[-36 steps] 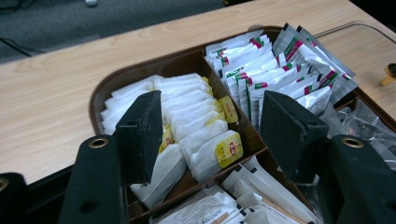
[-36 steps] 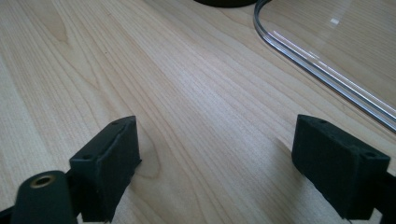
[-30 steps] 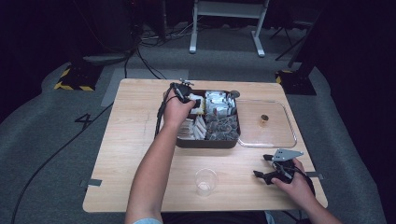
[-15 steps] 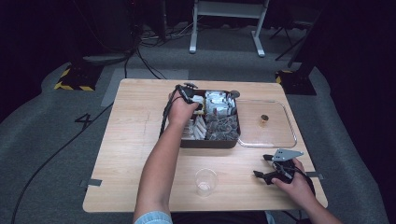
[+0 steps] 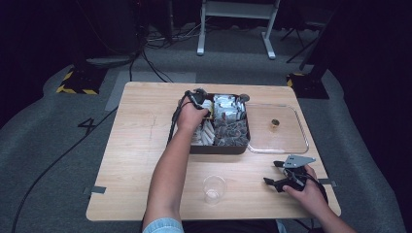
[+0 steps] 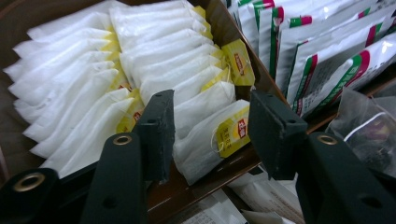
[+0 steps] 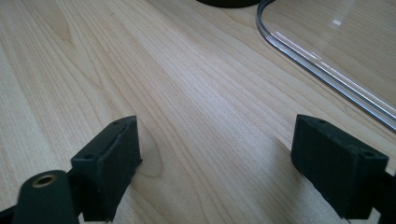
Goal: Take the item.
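From above, my left gripper (image 5: 200, 97) sits over the far left corner of the box (image 5: 218, 148), my hand hiding what lies under it. The left gripper view fills that in: its jaws have just been closing and stand half-wide around a tea bag (image 6: 210, 135) at the near end of the row, pads not yet pressing. A brown divider (image 6: 243, 60) runs tight beside the right jaw, sachets (image 6: 322, 56) beyond it. My right gripper (image 7: 215, 163) rests wide open on bare table (image 7: 140, 60), the clear lid (image 7: 327, 46) rim just ahead. A cup (image 5: 214, 188) stands between my arms.
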The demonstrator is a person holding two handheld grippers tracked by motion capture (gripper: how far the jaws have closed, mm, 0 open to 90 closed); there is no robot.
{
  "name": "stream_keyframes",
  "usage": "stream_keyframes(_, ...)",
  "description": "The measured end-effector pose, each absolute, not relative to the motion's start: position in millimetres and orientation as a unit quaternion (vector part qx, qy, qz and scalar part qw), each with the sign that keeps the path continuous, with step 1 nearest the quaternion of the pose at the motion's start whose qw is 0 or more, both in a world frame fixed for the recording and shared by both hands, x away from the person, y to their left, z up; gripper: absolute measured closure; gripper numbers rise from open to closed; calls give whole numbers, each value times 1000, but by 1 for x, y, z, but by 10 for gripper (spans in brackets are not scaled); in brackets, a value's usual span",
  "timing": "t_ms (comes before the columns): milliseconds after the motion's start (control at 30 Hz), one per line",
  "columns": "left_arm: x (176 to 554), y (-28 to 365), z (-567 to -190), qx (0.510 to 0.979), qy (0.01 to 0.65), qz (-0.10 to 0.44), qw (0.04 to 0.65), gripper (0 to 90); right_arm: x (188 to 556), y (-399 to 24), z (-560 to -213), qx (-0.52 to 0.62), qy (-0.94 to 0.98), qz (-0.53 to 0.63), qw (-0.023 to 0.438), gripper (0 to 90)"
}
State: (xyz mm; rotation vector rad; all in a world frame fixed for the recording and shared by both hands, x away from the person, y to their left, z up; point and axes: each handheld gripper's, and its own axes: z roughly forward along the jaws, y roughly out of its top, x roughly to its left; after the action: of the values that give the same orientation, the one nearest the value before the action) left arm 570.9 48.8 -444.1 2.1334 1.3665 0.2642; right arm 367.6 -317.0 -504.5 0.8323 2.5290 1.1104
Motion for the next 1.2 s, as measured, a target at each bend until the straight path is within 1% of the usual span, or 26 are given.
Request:
stream_keyframes(33, 571, 49, -445, 804, 511, 98, 288, 542, 368, -317, -504, 286, 870, 382, 128, 159)
stream_keyframes(100, 572, 48, -447, 808, 509, 99, 280, 549, 368, -317, -505, 286, 870, 382, 128, 159)
stream_keyframes(300, 573, 46, -450, 809, 511, 97, 274, 604, 367, -317, -505, 285, 870, 382, 127, 159)
stream_keyframes(567, 573, 46, -451, 818, 506, 101, 252, 747, 367, -317, -505, 284, 870, 382, 127, 160)
stream_keyframes(733, 573, 47, -450, 824, 499, 101, 248, 875, 367, -317, -505, 284, 870, 382, 127, 160)
stream_keyframes(767, 573, 47, -449, 826, 497, 101, 248, 889, 367, -317, -505, 284, 870, 382, 127, 160)
stream_keyframes(1200, 572, 59, -438, 819, 495, 101, 271, 900, 367, -317, -505, 284, 870, 382, 127, 160)
